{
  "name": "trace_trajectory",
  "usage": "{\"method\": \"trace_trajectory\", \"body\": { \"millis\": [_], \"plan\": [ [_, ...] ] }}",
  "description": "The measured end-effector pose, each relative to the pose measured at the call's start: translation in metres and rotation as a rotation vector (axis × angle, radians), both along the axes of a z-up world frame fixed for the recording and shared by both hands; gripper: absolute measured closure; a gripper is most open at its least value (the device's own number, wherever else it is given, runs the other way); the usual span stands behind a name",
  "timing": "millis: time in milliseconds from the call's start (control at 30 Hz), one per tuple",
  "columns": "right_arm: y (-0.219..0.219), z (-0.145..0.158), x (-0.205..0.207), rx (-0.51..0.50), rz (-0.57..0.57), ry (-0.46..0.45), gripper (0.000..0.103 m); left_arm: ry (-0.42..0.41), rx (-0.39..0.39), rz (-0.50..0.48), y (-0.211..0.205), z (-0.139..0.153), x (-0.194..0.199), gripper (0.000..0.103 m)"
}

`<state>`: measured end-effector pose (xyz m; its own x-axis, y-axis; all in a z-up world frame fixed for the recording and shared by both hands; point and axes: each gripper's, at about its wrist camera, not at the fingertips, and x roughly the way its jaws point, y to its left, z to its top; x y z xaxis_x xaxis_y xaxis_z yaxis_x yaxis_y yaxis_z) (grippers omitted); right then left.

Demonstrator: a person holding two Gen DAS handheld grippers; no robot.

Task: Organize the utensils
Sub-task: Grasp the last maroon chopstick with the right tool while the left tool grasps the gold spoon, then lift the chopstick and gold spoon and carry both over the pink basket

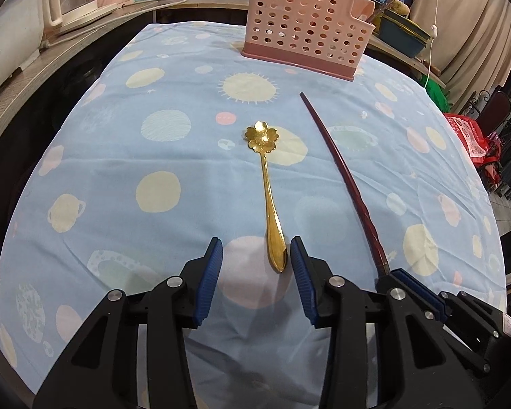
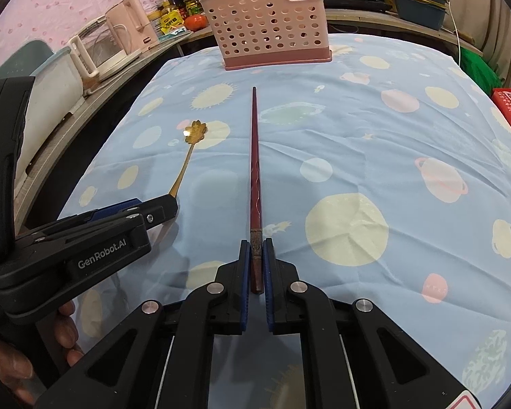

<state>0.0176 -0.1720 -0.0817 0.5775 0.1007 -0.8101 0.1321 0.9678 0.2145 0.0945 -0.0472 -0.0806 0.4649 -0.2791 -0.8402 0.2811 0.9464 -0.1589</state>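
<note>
The left gripper (image 1: 257,250) stands low over the table with its blue-padded jaws parted to either side of the handle end of a gold spoon (image 1: 268,201); a clear gap shows between the left pad and the handle, and the right pad sits just beside the metal, so the spoon is straddled but not clamped. The spoon lies flat on the blue planet-print tablecloth (image 1: 119,156), its flower-shaped bowl pointing away toward the far end of the table. The right gripper (image 2: 255,248) has its jaws drawn together on the thick end of a dark red chopstick (image 2: 255,156), the blue pads pressing it from both sides. The chopstick runs straight out from the jaws, its thin tip pointing toward a pink perforated utensil holder (image 2: 265,30); whether its length rests on the cloth or is raised off it cannot be told. The holder stands upright at the far edge of the table, well apart from both utensils. In the right wrist view the left gripper appears at the left, with a person's hand (image 2: 24,351) on its grip. Spoon and chopstick lie near each other, roughly parallel, not touching.
</note>
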Motion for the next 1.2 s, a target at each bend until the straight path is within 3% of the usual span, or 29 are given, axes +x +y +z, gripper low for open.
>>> {"method": "trace_trajectory", "body": {
  "millis": [133,267,667,1200],
  "plan": [
    [-0.001,0.000,0.001,-0.005,0.001,0.001,0.095,-0.013,0.020,-0.005,-0.001,-0.001,0.000,0.074],
    [0.000,0.000,0.001,-0.005,0.002,0.001,0.095,-0.016,0.010,-0.013,0.003,-0.001,-0.001,0.092],
    [0.000,0.015,-0.008,0.001,0.002,-0.029,0.095,-0.016,-0.056,-0.021,0.013,0.014,-0.008,0.093],
    [-0.018,0.088,-0.016,0.017,-0.039,-0.202,0.096,-0.126,-0.143,-0.001,0.024,0.080,-0.009,0.093]
  ]
}}
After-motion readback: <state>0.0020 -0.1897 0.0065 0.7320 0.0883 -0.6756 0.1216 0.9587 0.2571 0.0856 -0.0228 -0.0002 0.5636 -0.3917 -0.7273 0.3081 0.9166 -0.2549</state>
